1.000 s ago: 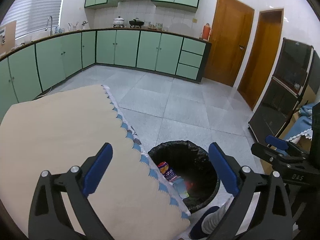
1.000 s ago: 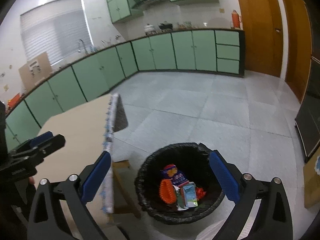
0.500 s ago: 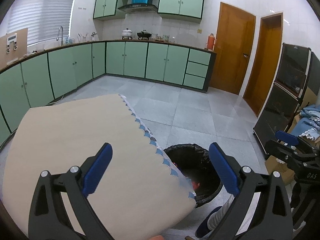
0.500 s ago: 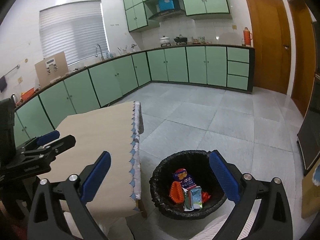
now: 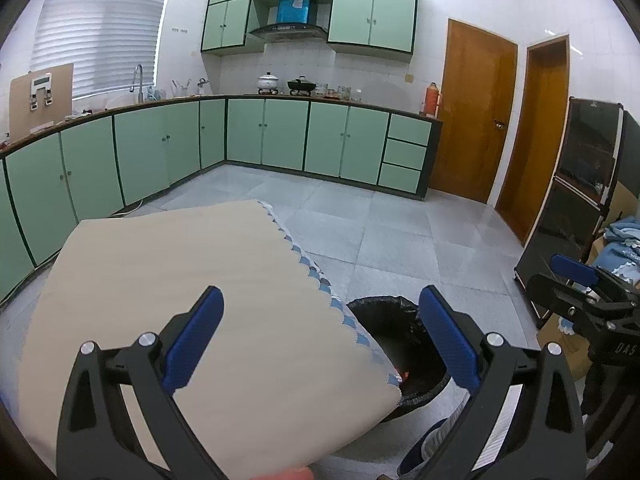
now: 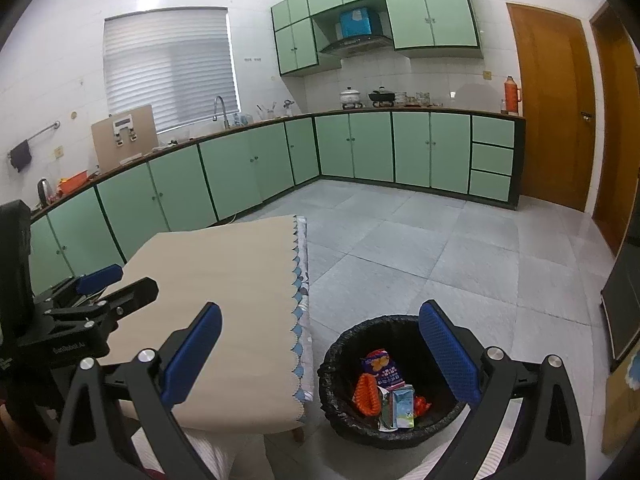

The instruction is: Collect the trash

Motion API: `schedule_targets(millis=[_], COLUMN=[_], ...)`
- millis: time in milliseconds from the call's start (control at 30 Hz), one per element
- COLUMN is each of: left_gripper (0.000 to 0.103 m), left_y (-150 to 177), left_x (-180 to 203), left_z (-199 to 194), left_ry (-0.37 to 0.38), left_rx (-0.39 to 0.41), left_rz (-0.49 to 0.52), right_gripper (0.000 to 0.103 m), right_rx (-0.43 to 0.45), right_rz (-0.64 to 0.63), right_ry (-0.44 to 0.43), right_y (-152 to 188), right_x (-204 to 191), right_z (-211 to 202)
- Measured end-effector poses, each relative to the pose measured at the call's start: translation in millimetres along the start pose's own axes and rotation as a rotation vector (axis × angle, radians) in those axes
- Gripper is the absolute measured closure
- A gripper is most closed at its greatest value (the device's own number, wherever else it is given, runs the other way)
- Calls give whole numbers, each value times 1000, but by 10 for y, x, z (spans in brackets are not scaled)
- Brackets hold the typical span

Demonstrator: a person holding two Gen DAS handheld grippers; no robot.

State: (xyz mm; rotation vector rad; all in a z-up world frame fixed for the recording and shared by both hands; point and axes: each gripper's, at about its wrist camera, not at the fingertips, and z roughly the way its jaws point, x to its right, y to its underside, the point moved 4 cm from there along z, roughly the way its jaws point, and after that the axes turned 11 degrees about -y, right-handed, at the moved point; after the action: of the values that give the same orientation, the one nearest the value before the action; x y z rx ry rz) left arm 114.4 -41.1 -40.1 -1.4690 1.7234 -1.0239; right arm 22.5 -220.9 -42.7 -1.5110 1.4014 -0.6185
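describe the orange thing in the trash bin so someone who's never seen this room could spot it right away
Find the beige-topped table; on the floor beside its scalloped edge stands a black-lined trash bin. Inside, at the left of the pile, lies the orange ribbed piece, beside a blue packet and a pale carton; only it is solid orange and ridged.

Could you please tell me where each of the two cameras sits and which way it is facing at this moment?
Left wrist: rides on the left gripper, open and empty, above the table, facing the kitchen cabinets; the right gripper shows at right, a shoe at the bottom edge.
Right wrist: rides on the right gripper, open and empty, above the trash bin, facing the same cabinets; the left gripper shows at left.
Shared: table, bin, cabinets, wooden door.
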Motion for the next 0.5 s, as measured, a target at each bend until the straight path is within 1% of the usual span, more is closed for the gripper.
schedule_targets(millis=[267,500], left_gripper=[8,8], left_y=[-6,16], left_x=[-52,-25], left_z=[-54,-63], left_ry=[-9,-12], left_rx=[17,22], left_rz=[-4,0], right_gripper=[6,6], right_rx=[4,3], right_rz=[-6,-7], right_ry=[-4,-3], right_y=[5,9], right_x=[-56,-74], right_z=[11,14])
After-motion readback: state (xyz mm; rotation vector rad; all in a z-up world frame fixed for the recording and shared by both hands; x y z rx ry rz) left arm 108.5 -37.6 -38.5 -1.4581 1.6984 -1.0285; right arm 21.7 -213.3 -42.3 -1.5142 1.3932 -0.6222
